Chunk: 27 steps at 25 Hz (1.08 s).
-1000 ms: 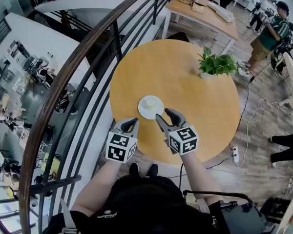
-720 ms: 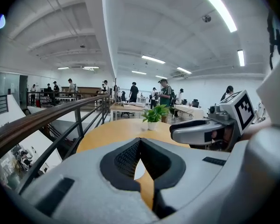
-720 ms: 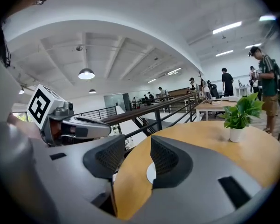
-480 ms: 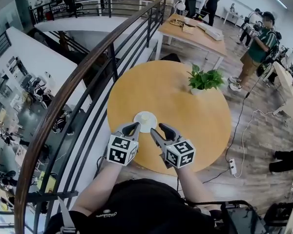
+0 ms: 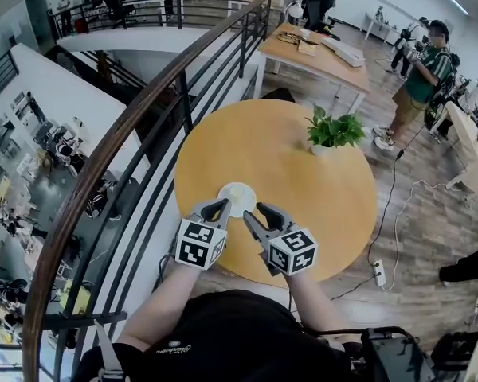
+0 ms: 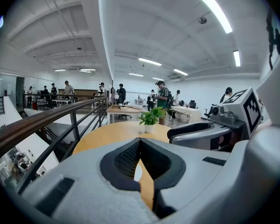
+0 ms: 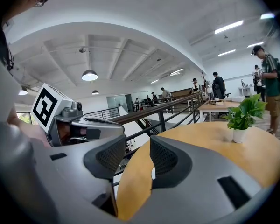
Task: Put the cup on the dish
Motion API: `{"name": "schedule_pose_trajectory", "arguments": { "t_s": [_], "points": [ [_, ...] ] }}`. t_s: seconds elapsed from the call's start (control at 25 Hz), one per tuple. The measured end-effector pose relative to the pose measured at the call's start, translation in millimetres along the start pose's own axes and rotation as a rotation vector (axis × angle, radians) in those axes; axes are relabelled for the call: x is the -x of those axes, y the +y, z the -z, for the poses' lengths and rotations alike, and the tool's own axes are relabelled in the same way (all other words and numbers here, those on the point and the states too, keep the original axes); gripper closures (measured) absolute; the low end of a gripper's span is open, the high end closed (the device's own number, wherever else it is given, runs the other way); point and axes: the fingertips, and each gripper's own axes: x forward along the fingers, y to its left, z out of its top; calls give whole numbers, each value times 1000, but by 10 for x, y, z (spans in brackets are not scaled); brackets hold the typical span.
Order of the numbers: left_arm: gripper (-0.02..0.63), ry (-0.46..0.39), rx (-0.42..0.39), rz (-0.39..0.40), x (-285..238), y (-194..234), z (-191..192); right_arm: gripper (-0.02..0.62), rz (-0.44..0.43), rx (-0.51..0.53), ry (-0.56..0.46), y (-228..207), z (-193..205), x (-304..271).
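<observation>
Cup (image 5: 238,189): upright on dish (image 5: 224,192), just ahead, between both gripper tips.
Left gripper (image 5: 221,206): jaws together, empty, slightly nearer.
Right gripper (image 5: 253,212): just closed to a slit, empty.

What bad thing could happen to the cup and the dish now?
1. The left gripper and the right gripper hang right beside the dish; a careless swing might knock the cup off it.
2. The dish sits toward the near side of the table, close to the railing, so a hard push could perhaps send it over the edge.
</observation>
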Motion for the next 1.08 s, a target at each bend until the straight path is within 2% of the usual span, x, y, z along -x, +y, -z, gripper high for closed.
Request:
{"name": "schedule_pose_trajectory", "arguments": {
  "t_s": [1.08],
  "points": [
    [607,37,37,-2,-124,69,133,437,-1,-19,48,-162,150,-110]
  ]
}}
